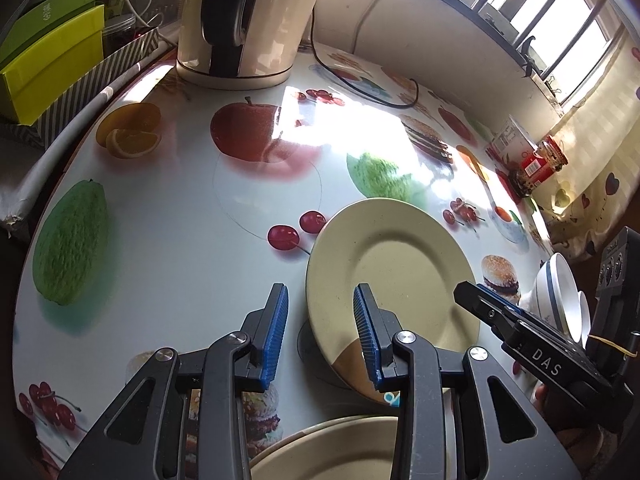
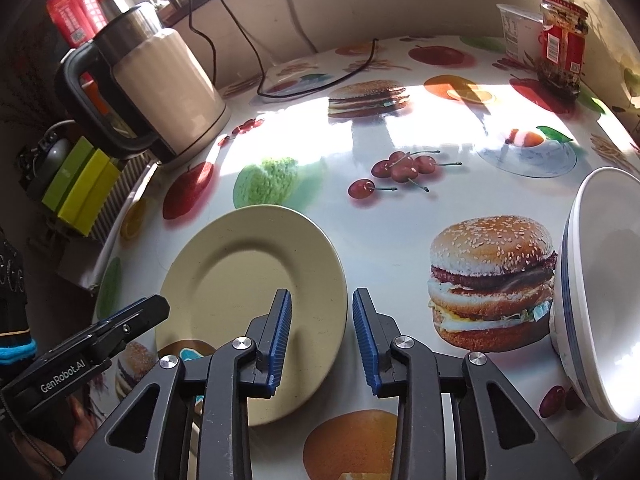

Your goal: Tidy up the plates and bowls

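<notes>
Left gripper (image 1: 320, 332) jaws partly open around near rim of cream plate (image 1: 394, 272), contact unclear, right gripper (image 2: 322, 336) jaws narrow astride the plate's right rim, not gripping, left view alone shows second plate (image 1: 332, 452) underneath, right view shows stacked white bowls (image 2: 600, 292) far right, kettle (image 2: 160, 80) upper left.

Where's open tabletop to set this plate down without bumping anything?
Widest bare patch: mid-table, bordered by the kettle, the cream plate and the green boxes. Also free between the plate and the white bowls. Crowded: near edge with the plate stack, far corner by the jars.
</notes>
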Demonstrator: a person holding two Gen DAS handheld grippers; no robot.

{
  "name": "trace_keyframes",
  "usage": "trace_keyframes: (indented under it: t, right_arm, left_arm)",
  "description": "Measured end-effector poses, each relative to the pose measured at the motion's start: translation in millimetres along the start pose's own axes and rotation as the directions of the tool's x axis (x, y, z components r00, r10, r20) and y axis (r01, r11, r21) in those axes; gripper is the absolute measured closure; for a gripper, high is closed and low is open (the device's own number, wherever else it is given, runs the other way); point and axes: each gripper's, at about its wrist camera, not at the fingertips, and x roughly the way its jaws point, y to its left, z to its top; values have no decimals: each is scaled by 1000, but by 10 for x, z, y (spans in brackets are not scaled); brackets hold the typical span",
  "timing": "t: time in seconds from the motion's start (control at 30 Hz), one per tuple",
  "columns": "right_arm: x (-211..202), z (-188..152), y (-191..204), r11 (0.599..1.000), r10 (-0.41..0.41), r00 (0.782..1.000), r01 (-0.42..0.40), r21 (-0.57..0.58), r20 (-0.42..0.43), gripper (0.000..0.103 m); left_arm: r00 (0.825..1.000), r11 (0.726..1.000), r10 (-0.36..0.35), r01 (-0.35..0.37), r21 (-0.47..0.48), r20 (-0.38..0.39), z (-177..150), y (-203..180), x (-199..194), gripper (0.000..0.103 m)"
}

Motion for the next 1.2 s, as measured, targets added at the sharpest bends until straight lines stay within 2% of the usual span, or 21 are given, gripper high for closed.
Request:
trace_keyframes:
  t: [0.13,0.3,0.37,0.5,1.2]
  right_arm:
    - [22,-9,-13,1000,12,1000,-12,13,-10,78]
    - [29,-19,-25,1000,19,1000,-18,25,-14,81]
    - [26,-17,-16,1000,18,1000,-18,24,-13,82]
    - [23,-17,-8,999,20,1000,-19,26,-12,82]
    - [-45,2,-40,999,20,1000,-20,40,2,83]
  left_arm:
    - [1000,1000,0,0,0,-10,4,3,23,76]
    - [1000,1000,1,-1,-9,-17,-11,8,33,78]
    - [1000,1000,4,-4,-9,-17,-8,5,39,85]
    - [1000,1000,12,-13,-5,-18,-12,6,45,88]
    - [1000,1000,17,-17,2,-5,3,-16,11,89]
